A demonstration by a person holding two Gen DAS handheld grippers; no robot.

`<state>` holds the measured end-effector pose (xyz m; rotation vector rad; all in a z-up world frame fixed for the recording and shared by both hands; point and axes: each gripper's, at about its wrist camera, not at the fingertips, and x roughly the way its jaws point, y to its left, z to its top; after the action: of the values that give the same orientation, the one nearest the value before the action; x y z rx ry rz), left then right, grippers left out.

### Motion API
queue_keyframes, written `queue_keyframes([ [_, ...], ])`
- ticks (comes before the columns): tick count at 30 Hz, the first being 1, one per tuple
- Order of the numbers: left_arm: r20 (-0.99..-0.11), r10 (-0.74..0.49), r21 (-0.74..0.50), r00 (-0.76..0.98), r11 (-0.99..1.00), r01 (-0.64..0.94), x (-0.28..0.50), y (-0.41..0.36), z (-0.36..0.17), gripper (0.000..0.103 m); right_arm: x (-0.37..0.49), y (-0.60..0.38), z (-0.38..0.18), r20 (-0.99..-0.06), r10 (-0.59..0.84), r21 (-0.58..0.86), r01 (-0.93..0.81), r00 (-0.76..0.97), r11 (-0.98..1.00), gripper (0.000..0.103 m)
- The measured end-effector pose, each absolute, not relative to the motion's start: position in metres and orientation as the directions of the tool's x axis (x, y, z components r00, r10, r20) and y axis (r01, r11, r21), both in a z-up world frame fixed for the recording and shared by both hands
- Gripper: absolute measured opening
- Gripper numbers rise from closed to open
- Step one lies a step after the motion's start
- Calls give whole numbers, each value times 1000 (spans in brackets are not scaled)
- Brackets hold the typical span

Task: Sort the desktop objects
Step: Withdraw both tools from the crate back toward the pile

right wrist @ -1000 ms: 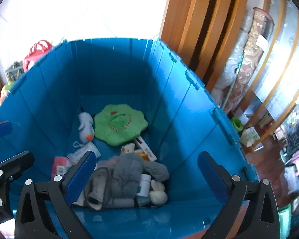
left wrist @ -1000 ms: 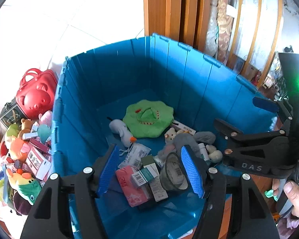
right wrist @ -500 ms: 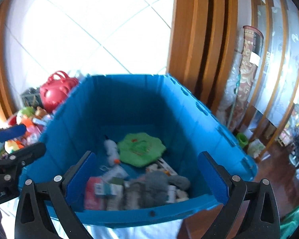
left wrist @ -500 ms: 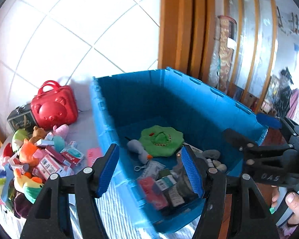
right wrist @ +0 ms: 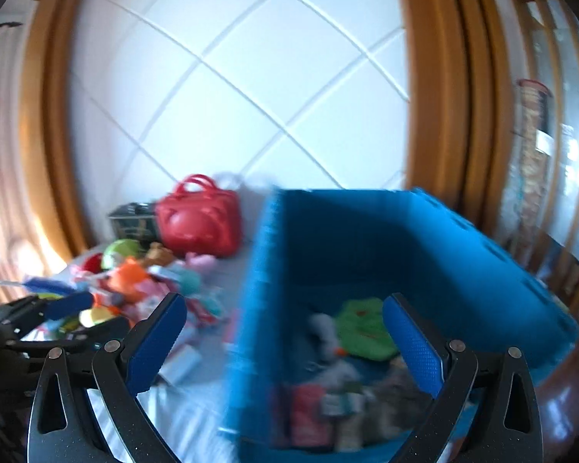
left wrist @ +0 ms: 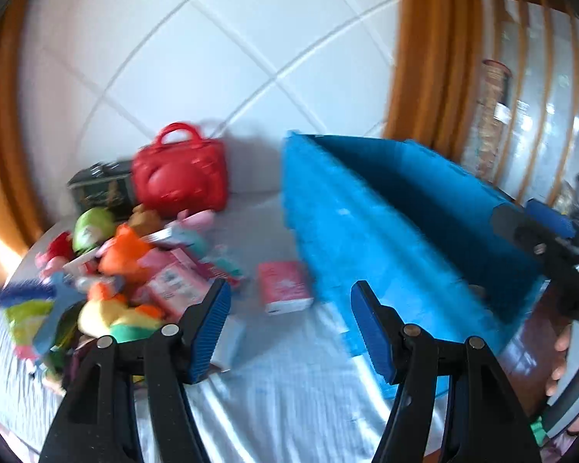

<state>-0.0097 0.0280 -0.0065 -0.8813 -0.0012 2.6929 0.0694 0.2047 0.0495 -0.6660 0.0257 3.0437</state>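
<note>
Left wrist view: left gripper (left wrist: 289, 326) empty, jaws apart over the worktop (left wrist: 289, 405); pink box (left wrist: 285, 287) just beyond, toy pile (left wrist: 115, 270) left, blue bin (left wrist: 366, 239) right.
Right wrist view: right gripper (right wrist: 285, 347) wide, empty, straddling the bin's near wall; green toy (right wrist: 363, 328) inside.

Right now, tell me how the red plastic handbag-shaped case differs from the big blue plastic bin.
The red plastic handbag-shaped case is closed, with a looped top handle; the big blue plastic bin is open-topped, with toys inside. The case is far smaller and stands against the wall; the bin is nearer. Both rest on the white-covered table.
</note>
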Motion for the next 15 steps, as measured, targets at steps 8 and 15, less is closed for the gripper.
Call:
queue_keyframes([
  [8,-640,99,-56,-761,-995,-83,-23,-89,-46,64,30,111,24,-473,-107,2,121,-875,-993,103],
  [15,-719,-42,-42,-693,-994,104,-23,-185,-99,64,-18,53,-39,-620,-206,70,209,-757,-975,103],
])
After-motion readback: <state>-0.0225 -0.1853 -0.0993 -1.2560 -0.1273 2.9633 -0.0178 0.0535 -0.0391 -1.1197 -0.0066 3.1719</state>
